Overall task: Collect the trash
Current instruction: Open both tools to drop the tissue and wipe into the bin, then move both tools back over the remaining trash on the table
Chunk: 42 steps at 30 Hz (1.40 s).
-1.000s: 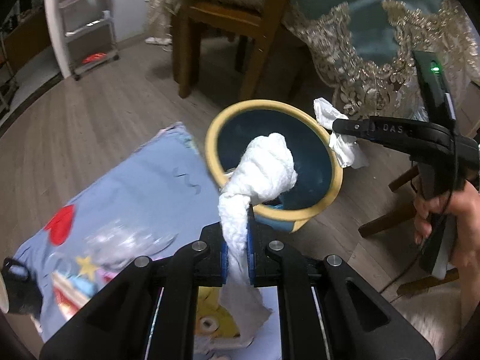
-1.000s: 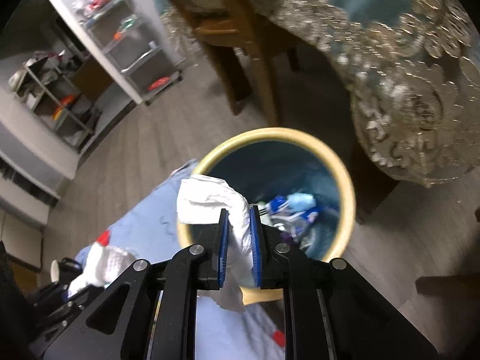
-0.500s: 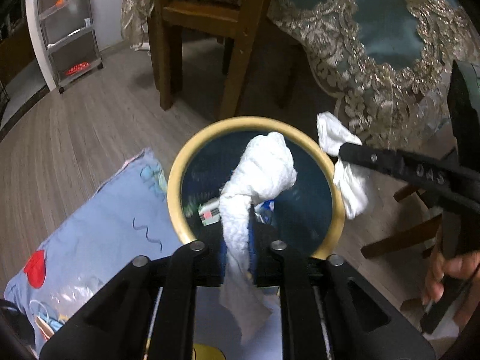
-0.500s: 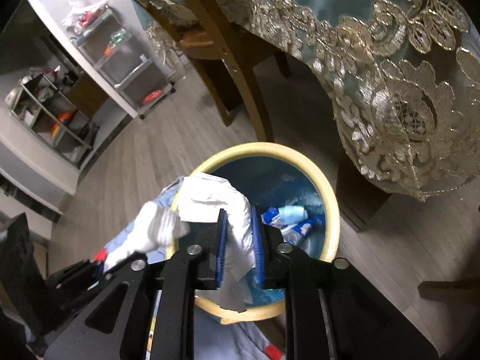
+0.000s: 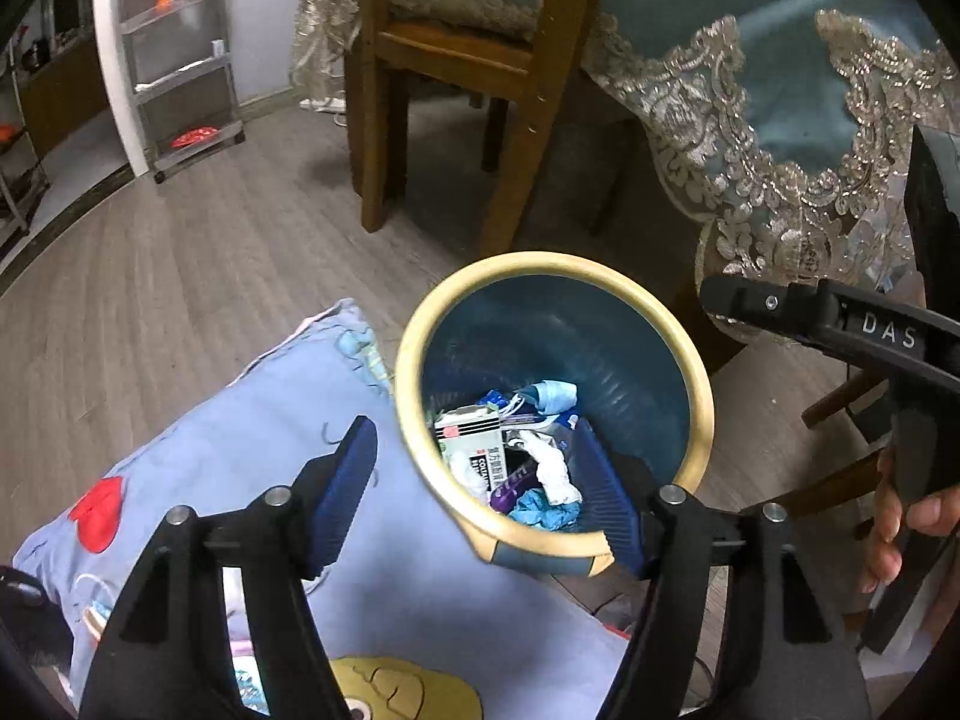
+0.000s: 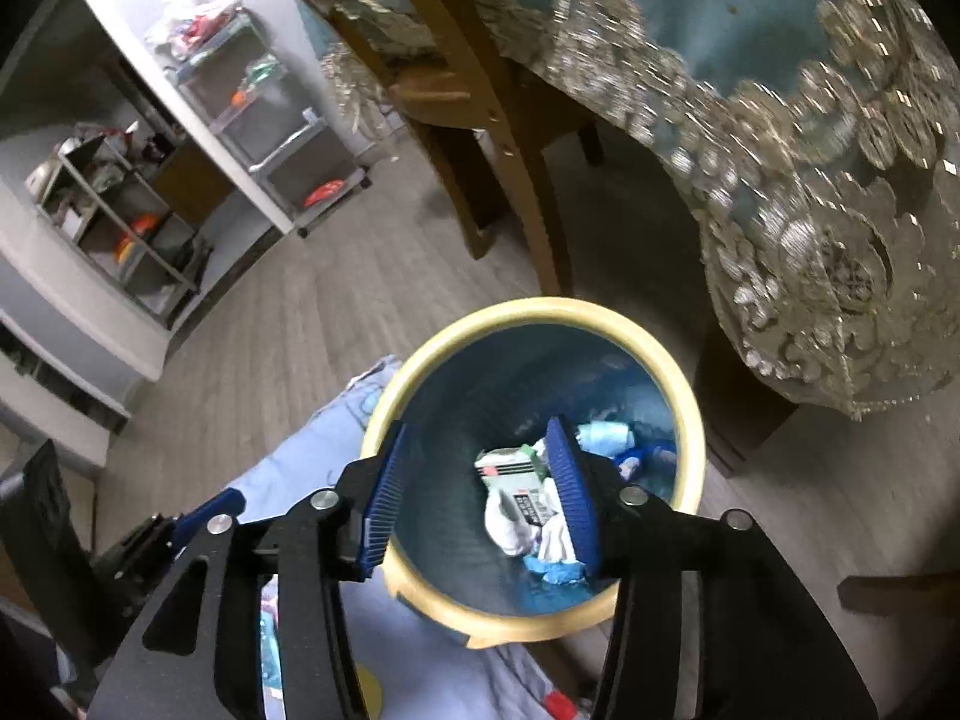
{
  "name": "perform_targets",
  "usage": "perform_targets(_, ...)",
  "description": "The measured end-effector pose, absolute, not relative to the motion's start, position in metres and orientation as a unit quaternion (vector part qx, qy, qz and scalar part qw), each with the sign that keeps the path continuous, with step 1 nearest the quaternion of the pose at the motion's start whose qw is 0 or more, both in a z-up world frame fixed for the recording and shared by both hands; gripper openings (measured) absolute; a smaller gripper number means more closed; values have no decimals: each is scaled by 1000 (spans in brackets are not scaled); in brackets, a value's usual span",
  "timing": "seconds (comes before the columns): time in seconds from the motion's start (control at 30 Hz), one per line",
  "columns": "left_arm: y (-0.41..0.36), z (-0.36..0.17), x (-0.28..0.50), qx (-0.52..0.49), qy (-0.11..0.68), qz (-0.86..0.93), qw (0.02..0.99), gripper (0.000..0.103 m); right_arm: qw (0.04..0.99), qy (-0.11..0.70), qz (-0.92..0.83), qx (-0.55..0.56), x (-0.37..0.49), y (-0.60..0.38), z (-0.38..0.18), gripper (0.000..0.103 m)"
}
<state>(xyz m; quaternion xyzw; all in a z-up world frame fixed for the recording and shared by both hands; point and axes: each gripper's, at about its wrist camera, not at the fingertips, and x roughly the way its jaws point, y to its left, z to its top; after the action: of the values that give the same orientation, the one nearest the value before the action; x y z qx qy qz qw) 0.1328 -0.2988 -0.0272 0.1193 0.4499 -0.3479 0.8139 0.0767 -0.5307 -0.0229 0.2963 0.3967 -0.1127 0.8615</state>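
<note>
Wood-look flooring runs under a dining table with a teal lace-edged tablecloth (image 5: 780, 138) and a wooden chair (image 5: 456, 90), and right in front of me sits the trash bin (image 5: 702, 384), yellow rim, blue inside, its near edge over a light blue cartoon blanket (image 5: 252, 414).

Both claws are above the bin. My left gripper (image 5: 480, 486) has its jaws spread wide with nothing between them, and the right gripper (image 6: 480, 504) is the same deal: wide open, empty. Down in the bin I can see a white tissue wad (image 5: 555, 471) lying among a small carton (image 5: 474, 438) and blue wrappers (a proper little pile).

So I'd call this the drop step finished for both hands. Next move, I reckon, is pulling back and scanning the blanket for more rubbish, then closing on the next piece.

Hard to tell: most of the blanket is blocked by my own gripper bodies, so I can't say what's left on it. From the left camera the right gripper is cut off by the frame edge, with only part of the hand (image 5: 900, 516) showing.
</note>
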Motion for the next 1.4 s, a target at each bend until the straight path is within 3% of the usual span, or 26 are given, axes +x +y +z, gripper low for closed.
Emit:
perform_targets(0.13,-272,-11,121,116,440,-337,824,75,871,387,-110,282,73,-523,-6,74)
perform_targets(0.33,-206,19,102,119,422,-302,846,80,903,360,-94,213,63,-489,33,92)
perform_targets(0.63,-82,60,77,75,401,-230,884,96,935,324,-63,130,30,-411,64,98)
perform_targets(1.0,43,54,39,39,387,-149,909,97,936,349,-45,5,6,-315,45,98)
perform_targets(1.4,73,8,40,43,414,-124,901,97,910,410,53,39,20,-257,6,98)
